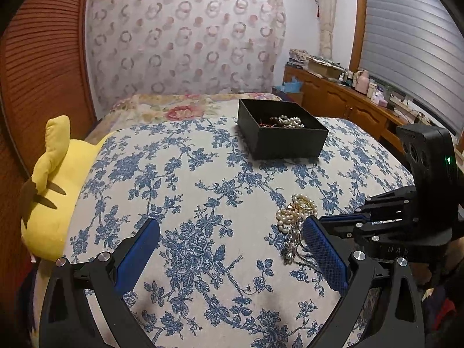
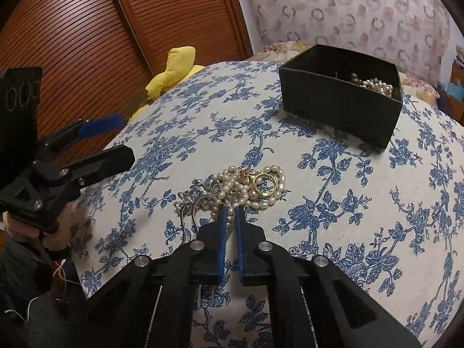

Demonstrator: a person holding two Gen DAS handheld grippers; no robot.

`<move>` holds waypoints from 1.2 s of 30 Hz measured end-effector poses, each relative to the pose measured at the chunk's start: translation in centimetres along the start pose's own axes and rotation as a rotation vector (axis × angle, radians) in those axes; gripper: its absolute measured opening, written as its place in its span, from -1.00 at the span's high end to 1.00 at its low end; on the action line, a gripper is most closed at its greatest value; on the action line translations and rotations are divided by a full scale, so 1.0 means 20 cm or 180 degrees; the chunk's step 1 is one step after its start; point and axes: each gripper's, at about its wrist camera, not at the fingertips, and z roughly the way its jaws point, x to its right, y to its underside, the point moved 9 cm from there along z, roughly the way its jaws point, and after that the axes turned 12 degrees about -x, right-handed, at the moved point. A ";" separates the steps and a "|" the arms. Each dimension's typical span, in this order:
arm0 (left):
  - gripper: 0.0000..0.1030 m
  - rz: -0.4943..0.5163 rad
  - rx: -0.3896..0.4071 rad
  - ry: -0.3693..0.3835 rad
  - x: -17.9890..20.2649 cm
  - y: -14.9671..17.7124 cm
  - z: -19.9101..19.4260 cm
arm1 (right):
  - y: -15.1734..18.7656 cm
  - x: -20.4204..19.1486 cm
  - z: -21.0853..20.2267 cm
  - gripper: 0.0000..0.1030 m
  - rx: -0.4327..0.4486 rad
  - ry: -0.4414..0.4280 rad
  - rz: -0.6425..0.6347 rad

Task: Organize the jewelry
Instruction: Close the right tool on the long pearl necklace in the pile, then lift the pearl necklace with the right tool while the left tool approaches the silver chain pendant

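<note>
A tangle of jewelry (image 2: 243,185) lies on the blue-flowered bedspread (image 2: 348,203): pearl strands, gold rings (image 2: 265,185) and silver pieces (image 2: 197,200). My right gripper (image 2: 231,211) is down at the near edge of the pile, shut on a pearl strand that shows between its blue pads. From the left wrist view it reaches into the pile (image 1: 295,214) from the right, its tips (image 1: 324,221) partly hidden. My left gripper (image 1: 230,226) hangs open over bare bedspread just left of the pile, holding nothing. Behind the pile, the black box (image 2: 333,107) holds pearls (image 2: 374,84).
A yellow plush toy (image 1: 52,203) lies at the bed's left edge by a louvred wooden door (image 2: 87,29). A cluttered wooden dresser (image 1: 348,101) runs along the right under a shuttered window. A hand (image 2: 55,232) grips the left gripper's handle.
</note>
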 end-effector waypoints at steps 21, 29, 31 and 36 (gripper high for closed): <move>-0.85 -0.0015 -0.0023 0.0013 0.00 0.03 0.02 | -0.11 -0.04 -0.38 0.91 0.0605 0.0201 -0.0211; -0.85 -0.0005 -0.0045 0.0020 0.02 0.03 0.02 | -0.19 -0.01 -0.69 0.91 0.1045 0.0390 -0.0265; -0.85 0.0001 -0.0052 0.0022 0.02 0.03 0.03 | -0.20 0.01 -0.75 0.91 0.1122 0.0451 -0.0267; -0.85 0.0022 -0.0074 0.0038 0.04 0.04 0.03 | -0.23 0.06 -0.92 0.91 0.1367 0.0601 -0.0231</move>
